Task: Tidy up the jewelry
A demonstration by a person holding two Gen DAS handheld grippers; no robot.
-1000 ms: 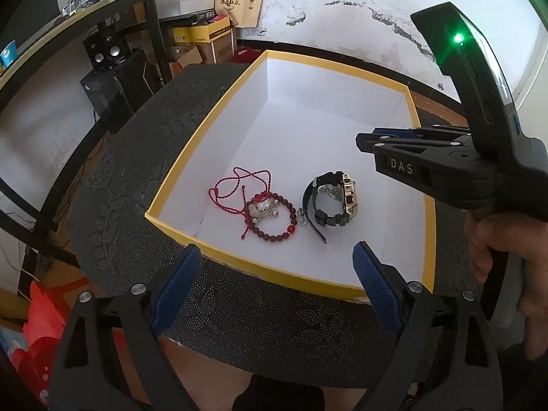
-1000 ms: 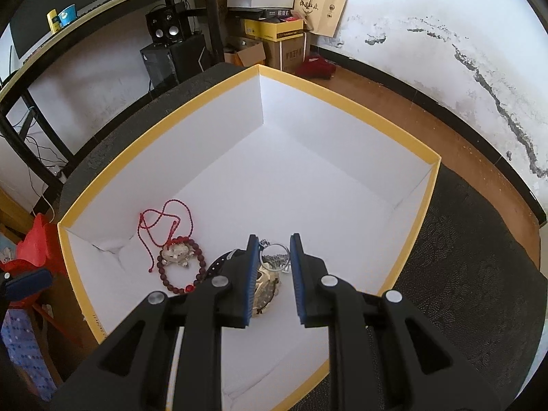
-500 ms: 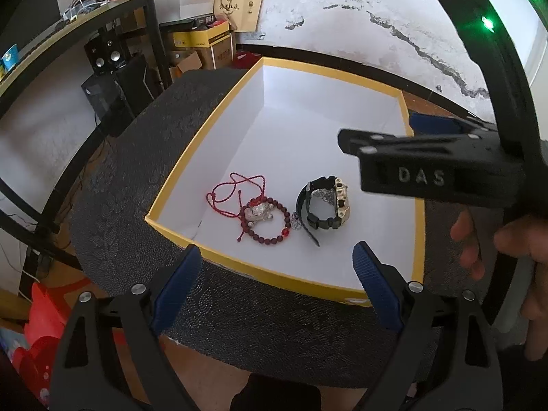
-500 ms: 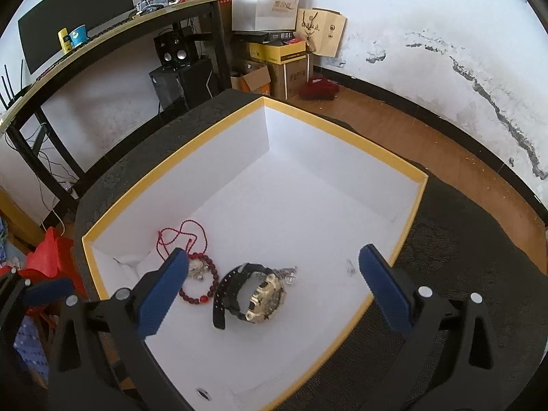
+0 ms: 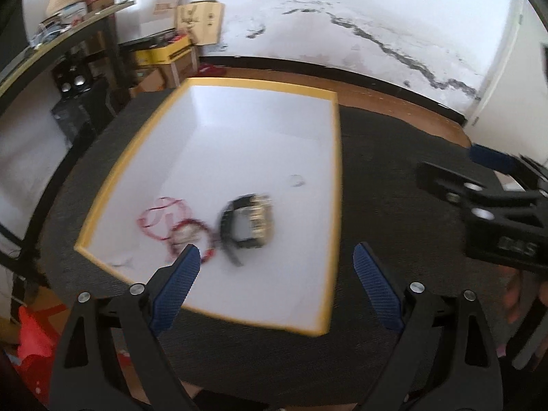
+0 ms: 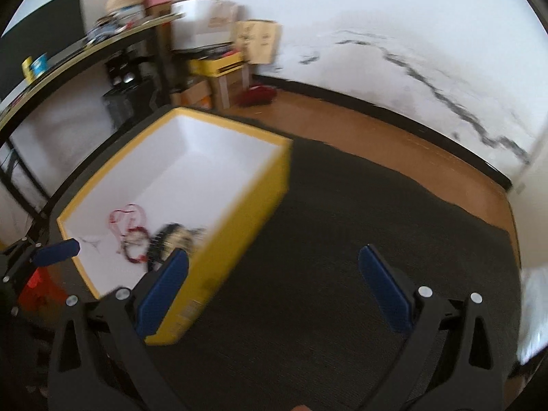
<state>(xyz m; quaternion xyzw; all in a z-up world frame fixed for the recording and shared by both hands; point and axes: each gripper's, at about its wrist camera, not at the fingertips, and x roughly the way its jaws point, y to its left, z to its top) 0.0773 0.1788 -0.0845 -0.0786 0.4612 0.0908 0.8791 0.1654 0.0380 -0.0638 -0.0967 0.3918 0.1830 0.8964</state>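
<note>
A yellow-rimmed white box [image 5: 337,185] sits on the dark table mat and also shows in the right wrist view [image 6: 246,215]. Inside lie a red cord with a bead bracelet [image 5: 178,231], a black and gold watch [image 5: 250,221] and a small silvery ring-like piece [image 5: 297,181]. The bracelet [image 6: 132,236] and watch [image 6: 174,238] show blurred in the right wrist view. My left gripper [image 5: 277,284] is open and empty above the box's near edge. My right gripper [image 6: 274,287] is open and empty over the mat, right of the box.
The dark patterned mat [image 6: 359,222] covers the round table. A black shelf with boxes and speakers [image 5: 78,68] stands at the back left. Wooden floor and a cracked white wall [image 6: 411,68] lie beyond. The right gripper's body [image 5: 496,212] shows at the right.
The right gripper opened, dropped the small silvery piece into the box, and swung out to the right over the mat. The left gripper stayed open and shifted slightly.
</note>
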